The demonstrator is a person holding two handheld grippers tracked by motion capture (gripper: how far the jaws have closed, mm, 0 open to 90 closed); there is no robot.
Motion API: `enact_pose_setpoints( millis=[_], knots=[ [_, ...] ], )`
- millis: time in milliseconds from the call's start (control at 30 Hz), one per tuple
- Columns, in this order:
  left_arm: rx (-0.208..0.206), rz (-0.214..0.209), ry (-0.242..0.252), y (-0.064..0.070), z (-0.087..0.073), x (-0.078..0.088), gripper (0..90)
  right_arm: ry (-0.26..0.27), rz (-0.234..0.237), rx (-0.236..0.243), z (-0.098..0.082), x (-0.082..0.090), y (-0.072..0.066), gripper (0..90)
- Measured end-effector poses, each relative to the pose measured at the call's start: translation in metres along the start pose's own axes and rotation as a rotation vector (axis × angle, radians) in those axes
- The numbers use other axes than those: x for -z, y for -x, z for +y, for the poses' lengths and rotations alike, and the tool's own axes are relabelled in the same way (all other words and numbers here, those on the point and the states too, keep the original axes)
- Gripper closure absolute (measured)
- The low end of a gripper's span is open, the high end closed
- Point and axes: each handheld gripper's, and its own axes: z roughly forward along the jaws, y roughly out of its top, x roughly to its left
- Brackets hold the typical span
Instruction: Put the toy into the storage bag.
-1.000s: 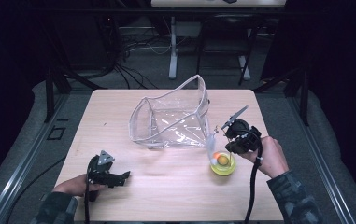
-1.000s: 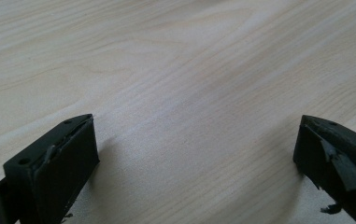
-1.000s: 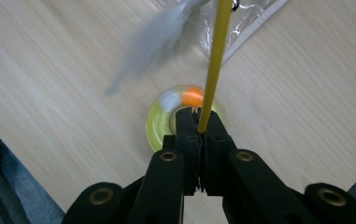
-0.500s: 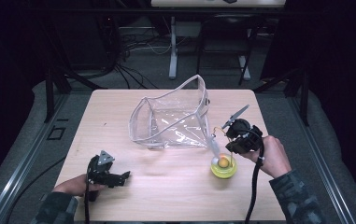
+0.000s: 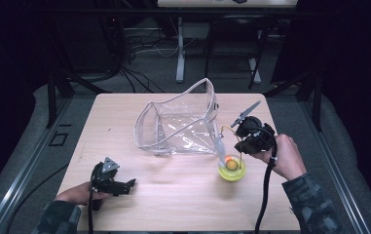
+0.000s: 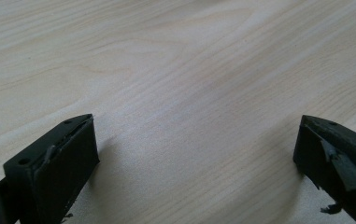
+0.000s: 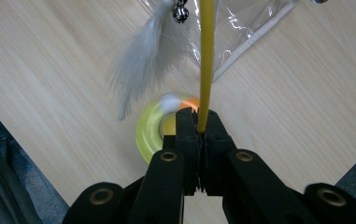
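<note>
Open tabletop (image 5: 173, 195) spans the near edge between the left gripper (image 5: 124, 185) and the yellow dish (image 5: 232, 170), giving free passage. The clear plastic bag (image 5: 178, 124) blocks the table's middle and far part. The wand (image 7: 207, 56) with white feather (image 7: 140, 60) hangs over the dish, obstructing approach from above.
</note>
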Motion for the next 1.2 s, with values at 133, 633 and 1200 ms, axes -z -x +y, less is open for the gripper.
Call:
enact_pose_setpoints(
  millis=[133, 633, 1200],
  knots=[
    [0.0, 0.0, 0.0, 0.0, 0.0, 0.0, 0.0, -0.007, 0.004, 0.011, 0.004, 0.001, 0.001, 88.4],
    [-0.002, 0.0, 0.0, 0.0, 0.0, 0.0, 0.0, -0.07, 0.008, 0.013, 0.02, 0.004, 0.015, 88.3],
    [-0.002, 0.0, 0.0, 0.0, 0.0, 0.0, 0.0, -0.126, -0.004, -0.114, 0.01, -0.002, 0.065, 88.4]
  ],
)
